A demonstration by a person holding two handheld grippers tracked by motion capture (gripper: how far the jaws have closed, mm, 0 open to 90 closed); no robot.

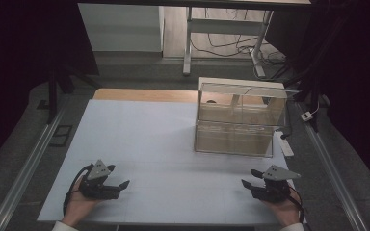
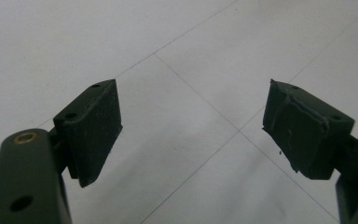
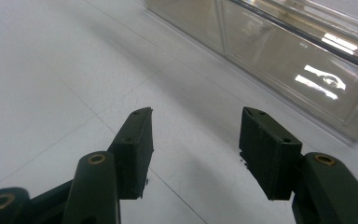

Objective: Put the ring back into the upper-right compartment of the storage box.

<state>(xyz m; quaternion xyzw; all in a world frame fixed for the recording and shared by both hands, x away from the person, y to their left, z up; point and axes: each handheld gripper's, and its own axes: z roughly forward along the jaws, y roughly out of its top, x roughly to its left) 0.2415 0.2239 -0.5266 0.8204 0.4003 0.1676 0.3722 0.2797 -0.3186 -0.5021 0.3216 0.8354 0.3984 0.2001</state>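
The clear, glossy plastic two-tier box [image 1: 241, 120] mirrors light streaks, standing on a matt white smooth table sheet [image 1: 139, 139]. The right gripper [image 3: 196, 135] and left gripper [image 2: 193, 119] carry matt black pads [image 2: 95, 126], slightly rough, with brass-coloured metal rivets.

- This looks like a lab or test room set up for recording, not a home or a shop.
- A white board [image 1: 139, 144] covers the table as a plain work surface, marked with thin grid lines, and the wooden tabletop [image 1: 144, 94] shows at its far edge.
- A clear plastic cabinet [image 1: 241, 118] with drawers stands at the board's far right corner.
- Metal rails [image 1: 26, 166] run along both long sides of the table.
- Dark curtains [image 1: 24, 43] close off the left and right sides.
- Beyond the far edge, a height-adjustable desk frame [image 1: 224, 33] stands on bare floor with loose cables [image 1: 231, 45] trailing under it.
- A small white plug [image 1: 308, 116] lies on the grey floor at the right.
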